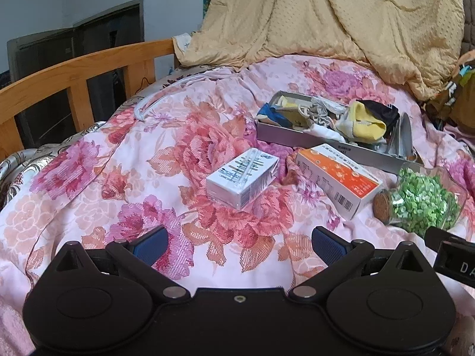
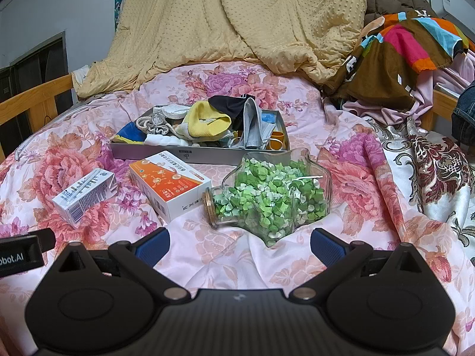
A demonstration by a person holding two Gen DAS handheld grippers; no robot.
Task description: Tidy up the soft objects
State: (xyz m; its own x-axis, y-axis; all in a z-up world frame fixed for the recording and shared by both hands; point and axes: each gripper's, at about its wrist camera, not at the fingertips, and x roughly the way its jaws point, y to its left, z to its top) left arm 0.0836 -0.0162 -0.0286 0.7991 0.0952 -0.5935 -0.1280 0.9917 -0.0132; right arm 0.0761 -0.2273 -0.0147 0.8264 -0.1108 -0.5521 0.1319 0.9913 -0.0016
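A shallow grey box (image 2: 166,152) lies on the floral bedspread, filled with soft items: a yellow sock (image 2: 207,121), a black sock (image 2: 230,103), a blue cloth (image 2: 130,133), a grey face mask (image 2: 252,124). The same box (image 1: 297,136) shows in the left wrist view with the yellow sock (image 1: 366,121). My left gripper (image 1: 239,244) is open, low over the bedspread in front of a white carton (image 1: 242,179). My right gripper (image 2: 239,244) is open just short of a glass jar of green paper stars (image 2: 267,198). Neither holds anything.
An orange and white box (image 2: 170,190) lies between carton and jar; it also shows as the orange box (image 1: 338,181). A beige quilt (image 2: 237,23) is piled behind. A wooden bed rail (image 1: 74,74) runs along the left. Colourful clothes (image 2: 400,53) heap at the right.
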